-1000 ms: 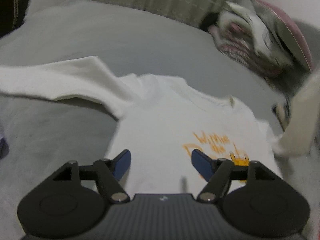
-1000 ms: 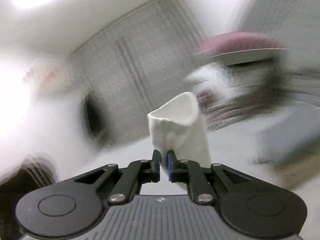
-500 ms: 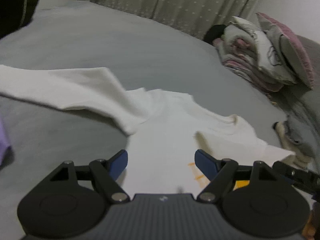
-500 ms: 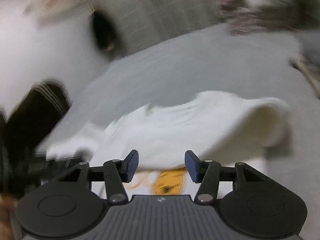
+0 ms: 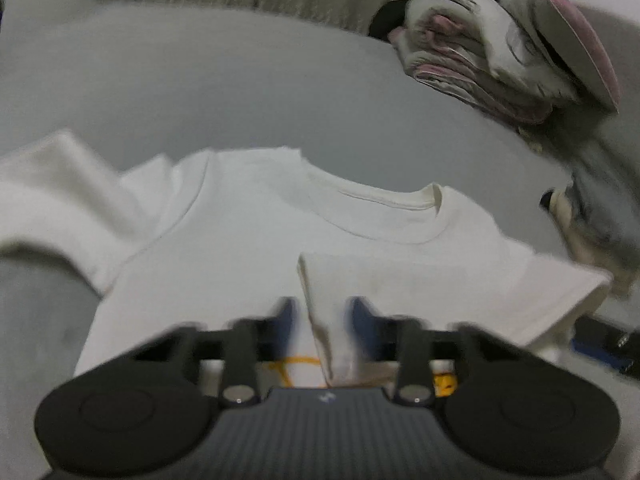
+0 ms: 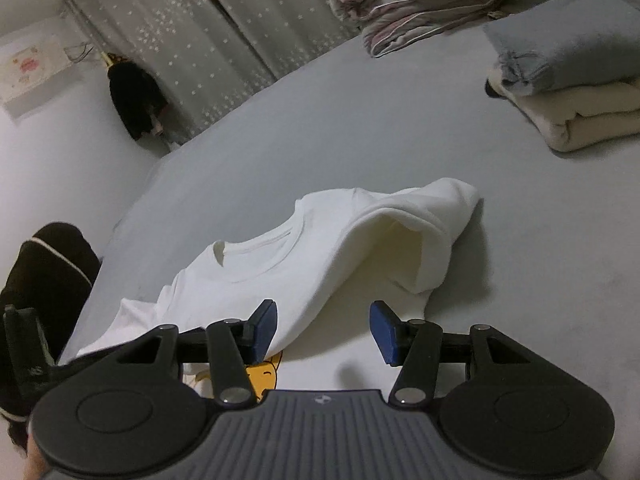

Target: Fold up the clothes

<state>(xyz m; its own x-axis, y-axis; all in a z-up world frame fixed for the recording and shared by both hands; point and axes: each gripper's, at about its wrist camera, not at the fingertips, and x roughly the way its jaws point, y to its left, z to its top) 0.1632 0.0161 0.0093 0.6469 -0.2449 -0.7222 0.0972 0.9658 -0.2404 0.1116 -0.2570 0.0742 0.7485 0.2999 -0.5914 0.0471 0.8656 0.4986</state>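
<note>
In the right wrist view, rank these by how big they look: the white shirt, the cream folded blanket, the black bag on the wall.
1. white shirt
2. cream folded blanket, cut off by the frame edge
3. black bag, farthest away, so its true size is unsure

White shirt [image 5: 248, 216] lies sleeve-folded on grey bed [image 5: 200, 92].

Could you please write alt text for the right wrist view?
The right gripper, jaws open and empty, hovers over a white shirt lying on a grey bed, one sleeve folded across its chest. Folded blankets sit beyond.
</note>
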